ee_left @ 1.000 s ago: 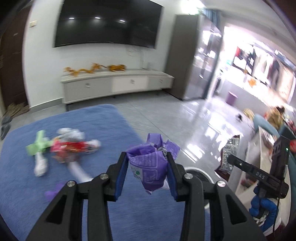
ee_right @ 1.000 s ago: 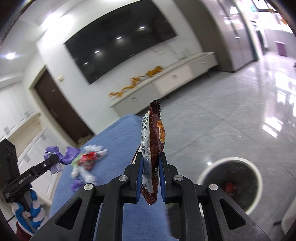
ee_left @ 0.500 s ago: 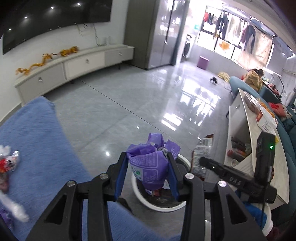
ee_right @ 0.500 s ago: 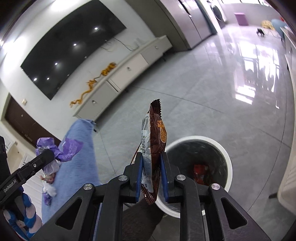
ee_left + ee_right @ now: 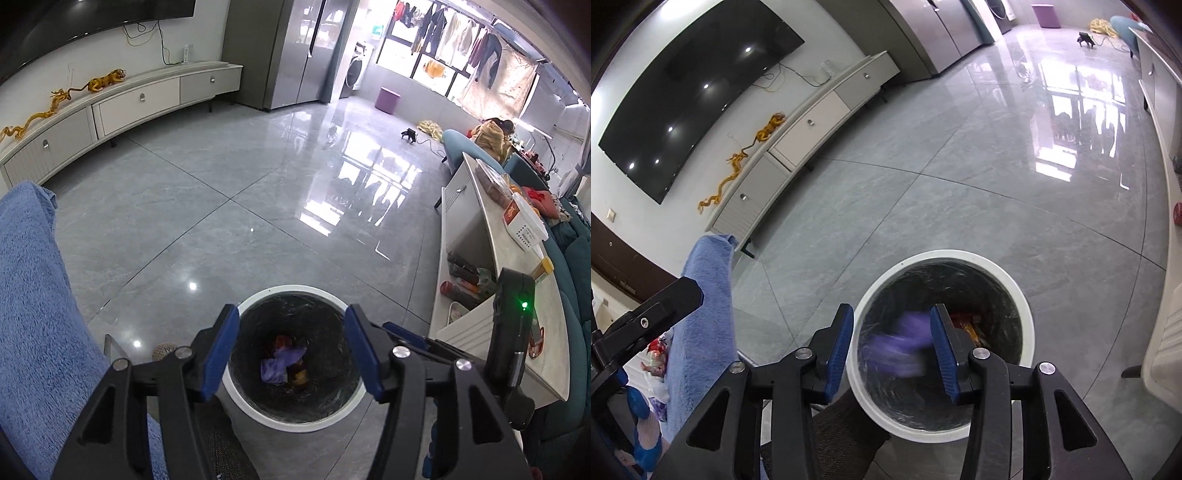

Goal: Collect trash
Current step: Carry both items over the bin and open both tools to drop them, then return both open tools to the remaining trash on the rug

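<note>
Now, in the left wrist view, the left gripper (image 5: pixel 291 349) has just been opening and stands wide with nothing between its blue pads; the crumpled purple wrapper (image 5: pixel 282 363) lies below, inside the round white-rimmed bin (image 5: pixel 295 424). In the right wrist view, the right gripper (image 5: pixel 892 349), also just opened and empty, hangs over the bin's black liner, purple blur beneath; best to hold both above the rim until everything settles, then go back to the fuzzy blue cloth (image 5: pixel 709 314) to its left.

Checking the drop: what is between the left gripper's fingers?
Nothing held: the left gripper stands open over the trash bin; the purple wrapper lies inside, in the left wrist view.
</note>
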The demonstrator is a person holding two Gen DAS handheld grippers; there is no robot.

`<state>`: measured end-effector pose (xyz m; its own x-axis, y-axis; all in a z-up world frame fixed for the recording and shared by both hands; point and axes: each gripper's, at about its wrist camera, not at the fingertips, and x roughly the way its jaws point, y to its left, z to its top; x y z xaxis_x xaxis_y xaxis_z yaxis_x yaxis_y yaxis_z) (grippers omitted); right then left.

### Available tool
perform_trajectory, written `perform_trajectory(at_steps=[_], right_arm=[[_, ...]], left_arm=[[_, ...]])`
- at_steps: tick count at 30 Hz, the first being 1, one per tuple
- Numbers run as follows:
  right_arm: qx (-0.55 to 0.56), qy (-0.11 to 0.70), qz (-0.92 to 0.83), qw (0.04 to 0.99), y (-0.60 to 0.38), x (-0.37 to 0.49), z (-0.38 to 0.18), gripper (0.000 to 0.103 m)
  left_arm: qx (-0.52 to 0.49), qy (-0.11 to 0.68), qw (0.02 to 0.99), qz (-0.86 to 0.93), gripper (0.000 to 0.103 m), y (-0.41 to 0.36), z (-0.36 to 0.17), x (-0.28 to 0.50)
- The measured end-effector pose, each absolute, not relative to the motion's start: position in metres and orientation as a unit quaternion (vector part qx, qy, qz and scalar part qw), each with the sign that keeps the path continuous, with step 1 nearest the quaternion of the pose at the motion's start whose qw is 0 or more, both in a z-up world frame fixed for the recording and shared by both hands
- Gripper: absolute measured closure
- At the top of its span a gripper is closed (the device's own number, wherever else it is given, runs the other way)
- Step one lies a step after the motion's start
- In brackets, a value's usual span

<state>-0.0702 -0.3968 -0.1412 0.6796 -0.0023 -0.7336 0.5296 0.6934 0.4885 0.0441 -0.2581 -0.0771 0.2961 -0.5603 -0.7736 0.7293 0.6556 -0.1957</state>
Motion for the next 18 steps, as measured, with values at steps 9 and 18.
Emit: perform_trajectory(at_steps=[9,18], right_arm=[[0.357,0.353,-0.173,0.847,-0.396,-0.082,-0.129,0.057],[0.345,0.333,-0.186,0.858,-0.391,-0.097,-0.103,0.050]], left_arm=[[0.084,0.429,0.809,-0.394,0.045,-0.243,-0.067,0.036],[0.061,0.409,0.825,-0.385,0.040,-0.219,-0.045,0.025]])
